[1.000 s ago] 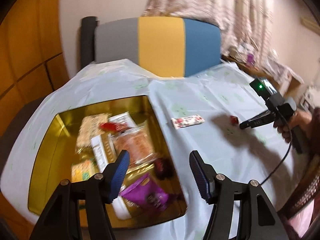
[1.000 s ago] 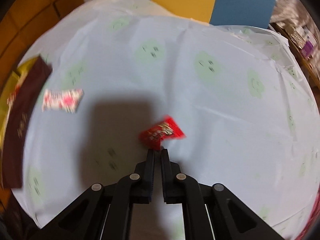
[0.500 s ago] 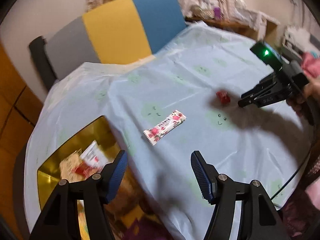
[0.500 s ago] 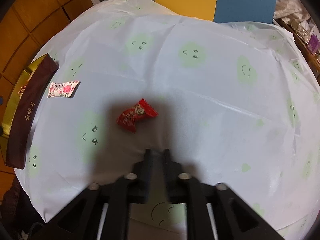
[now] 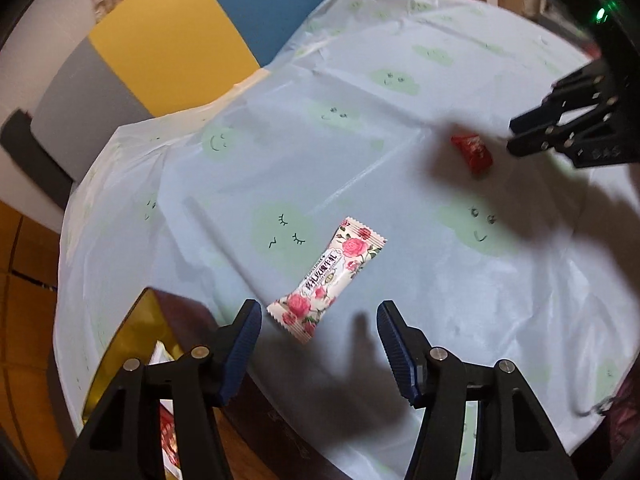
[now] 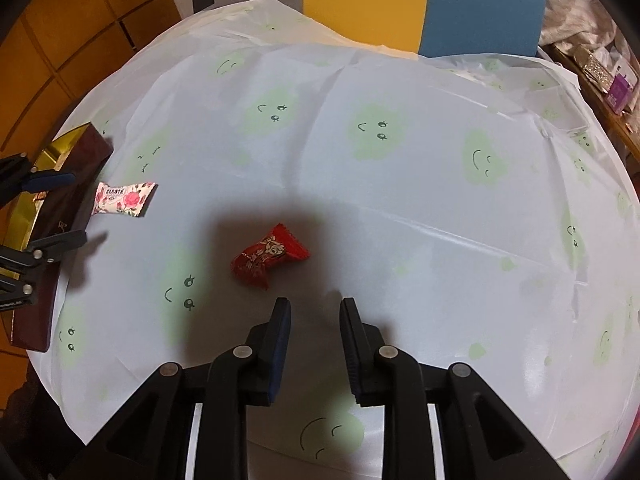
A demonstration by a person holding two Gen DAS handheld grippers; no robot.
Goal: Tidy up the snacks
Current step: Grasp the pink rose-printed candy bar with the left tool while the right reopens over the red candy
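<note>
A white rose-printed snack bar (image 5: 327, 278) lies on the pale blue tablecloth, just ahead of my open, empty left gripper (image 5: 318, 320); it also shows in the right wrist view (image 6: 123, 199). A small red candy (image 6: 269, 256) lies just ahead and left of my open, empty right gripper (image 6: 315, 308); it also shows in the left wrist view (image 5: 472, 151). The gold tray (image 5: 124, 344) with a dark brown rim holds several snacks at the lower left. The right gripper (image 5: 520, 136) shows at the right of the left wrist view.
The round table wears a cloth with green smiley faces (image 6: 376, 130). A grey, yellow and blue chair (image 5: 168, 36) stands behind it. A cluttered wooden shelf (image 6: 600, 72) is at the far right. The tray's rim (image 6: 64, 216) sits at the table's left edge.
My left gripper has swung from over the tray to the rose snack bar. My right gripper has opened and pulled back from the red candy.
</note>
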